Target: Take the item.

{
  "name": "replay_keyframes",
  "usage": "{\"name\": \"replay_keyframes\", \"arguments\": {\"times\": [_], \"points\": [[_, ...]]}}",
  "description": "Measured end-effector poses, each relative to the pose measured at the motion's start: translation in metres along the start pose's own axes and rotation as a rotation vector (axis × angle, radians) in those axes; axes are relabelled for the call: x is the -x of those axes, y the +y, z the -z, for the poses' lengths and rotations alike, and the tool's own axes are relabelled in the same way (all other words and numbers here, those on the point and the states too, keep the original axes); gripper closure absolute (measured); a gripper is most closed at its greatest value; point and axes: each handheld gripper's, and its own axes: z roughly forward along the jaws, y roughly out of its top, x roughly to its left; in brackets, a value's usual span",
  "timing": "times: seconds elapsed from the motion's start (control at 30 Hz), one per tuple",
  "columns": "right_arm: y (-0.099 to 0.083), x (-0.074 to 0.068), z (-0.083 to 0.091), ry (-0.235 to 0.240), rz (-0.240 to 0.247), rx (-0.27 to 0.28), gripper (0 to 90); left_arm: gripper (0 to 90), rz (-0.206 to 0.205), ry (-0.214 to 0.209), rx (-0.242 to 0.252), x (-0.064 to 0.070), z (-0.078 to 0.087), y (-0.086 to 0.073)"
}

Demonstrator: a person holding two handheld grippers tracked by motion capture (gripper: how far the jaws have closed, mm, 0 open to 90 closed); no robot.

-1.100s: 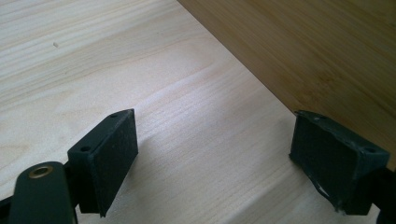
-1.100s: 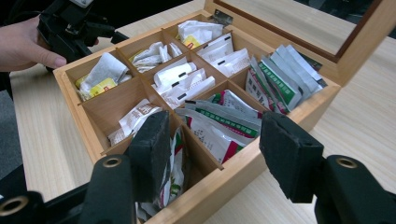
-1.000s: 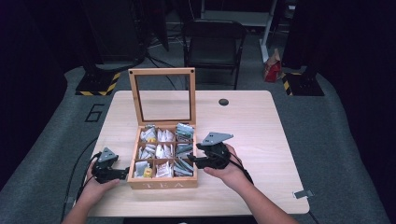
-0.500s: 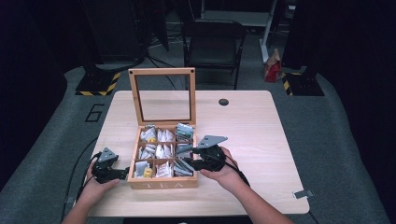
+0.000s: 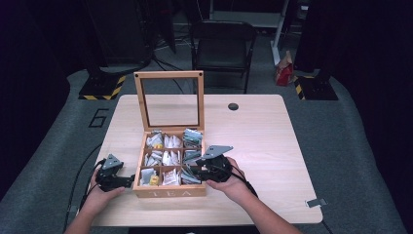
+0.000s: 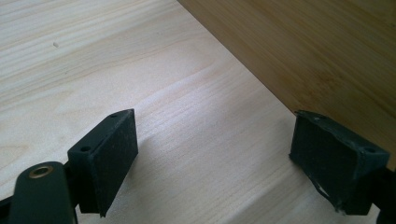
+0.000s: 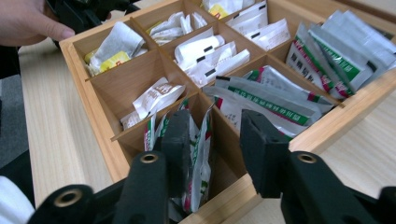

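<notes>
A square bamboo tea box (image 5: 168, 192), lid (image 5: 168, 100) propped upright, sits on a pale wood-grain table (image 5: 272, 146). Its nine compartments hold crinkled foil and paper tea packets (image 7: 280, 100). The right gripper (image 7: 212, 140) reaches over the box's near corner, its flat black jaws spread around a green-and-white sachet (image 7: 198, 154). The left gripper (image 6: 212, 158) rests low on the table, jaws spread wide and empty, the box's smooth side just beside its right jaw.

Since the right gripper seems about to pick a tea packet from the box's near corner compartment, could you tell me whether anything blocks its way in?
Nothing visible blocks it. The lid stands open at the back of the tea box. The right gripper hangs open above the red-and-green packets. One jaw is at the packets, the other over the divider toward the neighbouring compartment.
</notes>
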Motion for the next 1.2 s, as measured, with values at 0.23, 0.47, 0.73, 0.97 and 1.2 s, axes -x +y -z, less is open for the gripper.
{"name": "replay_keyframes", "arguments": {"times": [0.23, 0.47, 0.73, 0.97, 1.2], "points": [[-0.002, -0.001, -0.005, 0.018, 0.009, -0.014, 71.3, 14.5, -0.003, 0.002, 0.001, 0.000, 0.000, 0.000], [-0.004, -0.002, -0.010, 0.025, 0.010, -0.014, 75.2, 14.4, 0.003, 0.000, 0.003, 0.000, 0.000, 0.000], [-0.006, -0.002, -0.015, 0.032, 0.016, -0.031, 76.8, 14.5, -0.002, 0.002, 0.001, 0.000, 0.000, 0.000], [-0.008, -0.004, -0.019, 0.044, 0.010, -0.042, 80.9, 14.4, 0.003, 0.001, 0.007, 0.000, -0.001, 0.000], [-0.009, -0.004, -0.022, 0.047, 0.014, -0.057, 83.4, 14.4, 0.003, 0.001, 0.007, 0.000, -0.001, 0.000]]}}
